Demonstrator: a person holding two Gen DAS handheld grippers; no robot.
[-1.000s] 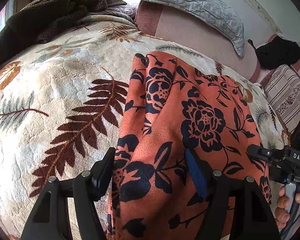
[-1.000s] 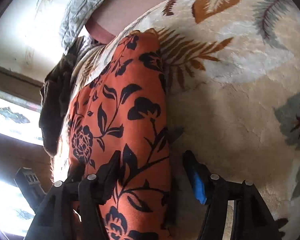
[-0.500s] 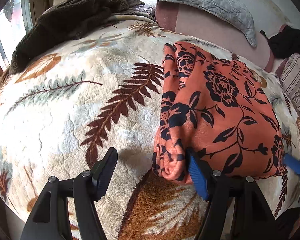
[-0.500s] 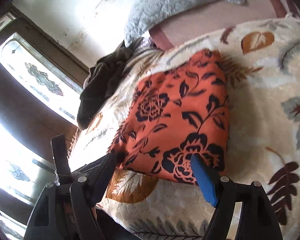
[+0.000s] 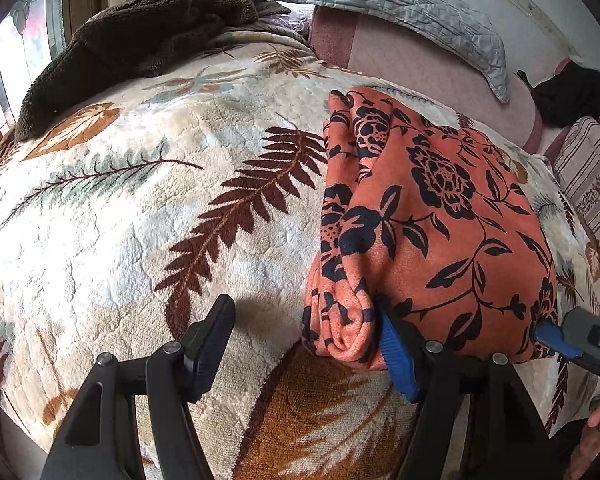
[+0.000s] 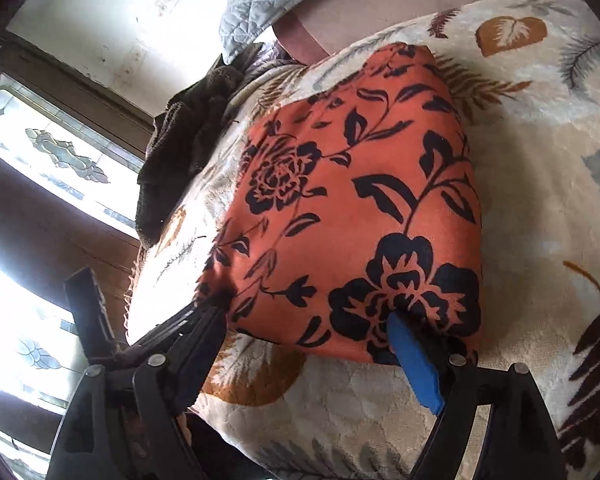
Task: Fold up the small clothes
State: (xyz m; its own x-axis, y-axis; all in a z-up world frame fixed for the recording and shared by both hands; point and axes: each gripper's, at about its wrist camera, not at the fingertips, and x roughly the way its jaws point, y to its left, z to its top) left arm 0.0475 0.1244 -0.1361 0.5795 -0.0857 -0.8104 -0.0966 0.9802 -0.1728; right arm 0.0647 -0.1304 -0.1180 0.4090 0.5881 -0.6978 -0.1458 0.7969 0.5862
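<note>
An orange garment with black flowers [image 5: 428,216] lies folded flat on the leaf-patterned blanket [image 5: 140,216]; it also shows in the right wrist view [image 6: 352,208]. My left gripper [image 5: 304,340] is open at the garment's near left corner, its right finger against the rolled edge. My right gripper [image 6: 312,344] is open at the garment's near edge, its blue pad [image 6: 414,364] touching the cloth. Neither holds anything. The right gripper's tip shows in the left wrist view [image 5: 572,340].
A dark brown towel [image 5: 140,52] lies heaped at the far left of the bed. A grey quilted pillow [image 5: 400,4] rests on the pink headboard. A black cloth [image 5: 572,96] and striped fabric [image 5: 592,176] lie far right. A window [image 6: 48,152] stands beyond the bed's left edge.
A second ago both grippers were low over the garment. They have since drawn back toward the near edge, and the garment now lies folded flat in front of them.
</note>
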